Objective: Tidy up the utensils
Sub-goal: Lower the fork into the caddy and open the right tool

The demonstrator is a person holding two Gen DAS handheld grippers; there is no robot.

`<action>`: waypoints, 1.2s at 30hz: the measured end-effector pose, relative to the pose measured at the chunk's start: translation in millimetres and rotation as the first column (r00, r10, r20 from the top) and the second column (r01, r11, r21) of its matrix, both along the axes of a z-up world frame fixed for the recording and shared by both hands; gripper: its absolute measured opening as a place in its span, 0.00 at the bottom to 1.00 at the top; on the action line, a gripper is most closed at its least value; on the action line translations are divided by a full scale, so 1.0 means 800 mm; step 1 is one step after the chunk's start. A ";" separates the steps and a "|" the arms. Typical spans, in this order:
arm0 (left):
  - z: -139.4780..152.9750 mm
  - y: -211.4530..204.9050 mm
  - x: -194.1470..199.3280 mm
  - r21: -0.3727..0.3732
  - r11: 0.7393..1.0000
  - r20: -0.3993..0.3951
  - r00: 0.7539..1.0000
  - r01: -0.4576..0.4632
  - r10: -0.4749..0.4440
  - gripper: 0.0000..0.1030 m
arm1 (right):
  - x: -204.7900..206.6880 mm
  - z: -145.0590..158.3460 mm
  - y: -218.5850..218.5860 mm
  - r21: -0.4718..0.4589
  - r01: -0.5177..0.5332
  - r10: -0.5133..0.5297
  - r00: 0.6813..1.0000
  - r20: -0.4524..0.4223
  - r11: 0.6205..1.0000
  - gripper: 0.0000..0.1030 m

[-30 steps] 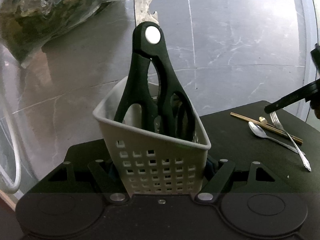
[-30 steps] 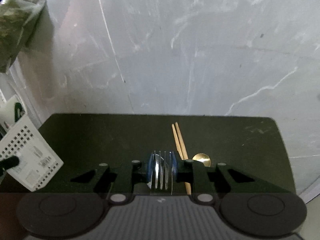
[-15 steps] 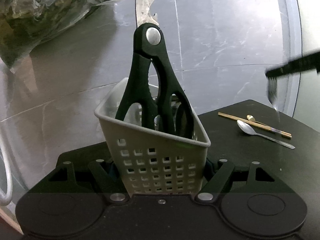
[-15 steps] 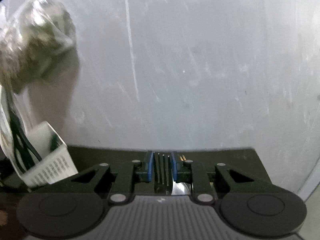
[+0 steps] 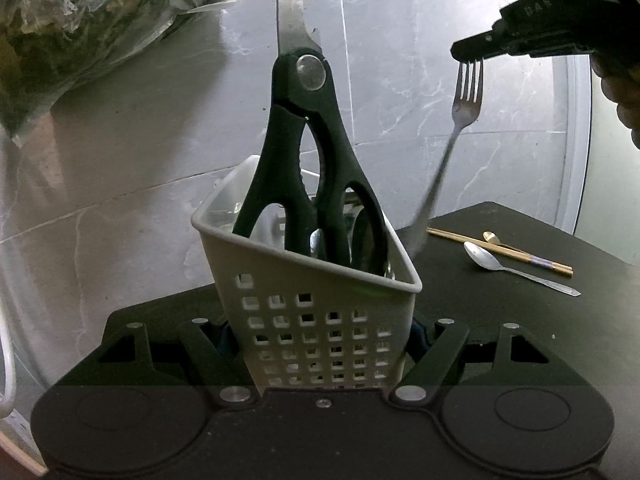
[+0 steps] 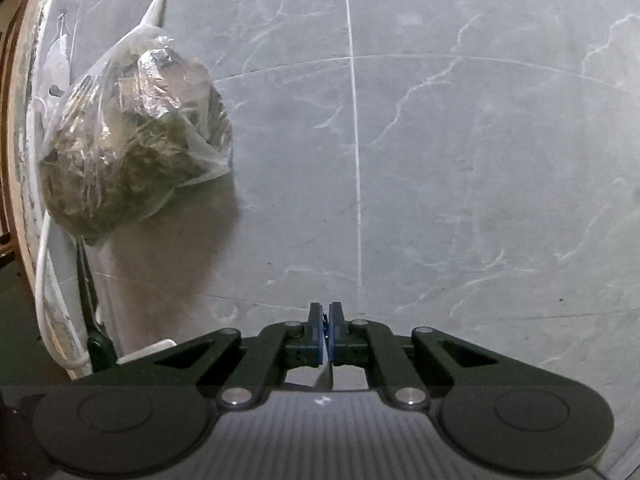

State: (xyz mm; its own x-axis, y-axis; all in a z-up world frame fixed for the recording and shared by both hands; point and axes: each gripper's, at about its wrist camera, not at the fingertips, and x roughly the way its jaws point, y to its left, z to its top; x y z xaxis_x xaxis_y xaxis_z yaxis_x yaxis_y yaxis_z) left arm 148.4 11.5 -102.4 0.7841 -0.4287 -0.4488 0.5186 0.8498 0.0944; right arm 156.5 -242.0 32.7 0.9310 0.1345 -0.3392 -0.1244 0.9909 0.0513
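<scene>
The left gripper (image 5: 320, 332) clamps the white caddy (image 5: 316, 304) just ahead of it, steadying it so that its open top, half filled by black scissors (image 5: 308, 168), can take more utensils. Up to its right, the right gripper (image 5: 470, 50), jaws just closed, pinches the fork (image 5: 466, 92) by its tines, handle dangling beside the caddy's rim. Room is tight beside the scissors; a spoon (image 5: 486, 258) and chopsticks (image 5: 500, 250) wait farther right.

Grey marble-veined tiles (image 6: 480, 160) behind a dark table (image 5: 520, 320); a clear bag (image 6: 132, 140), perhaps of greens.
</scene>
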 end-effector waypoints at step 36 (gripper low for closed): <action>-0.003 -0.003 -0.005 -0.017 0.999 0.010 0.999 -0.034 0.034 0.75 | 0.045 0.037 0.046 0.152 -0.302 0.299 0.953 0.038 0.941 0.72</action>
State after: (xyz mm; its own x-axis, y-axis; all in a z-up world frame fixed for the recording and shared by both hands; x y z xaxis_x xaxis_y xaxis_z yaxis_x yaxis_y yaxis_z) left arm 144.7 9.0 -104.4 0.8028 -0.4095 -0.4334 0.4888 0.8683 0.0849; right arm 192.2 -205.3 62.3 0.8438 0.4585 -0.2788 -0.4171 0.8873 0.1968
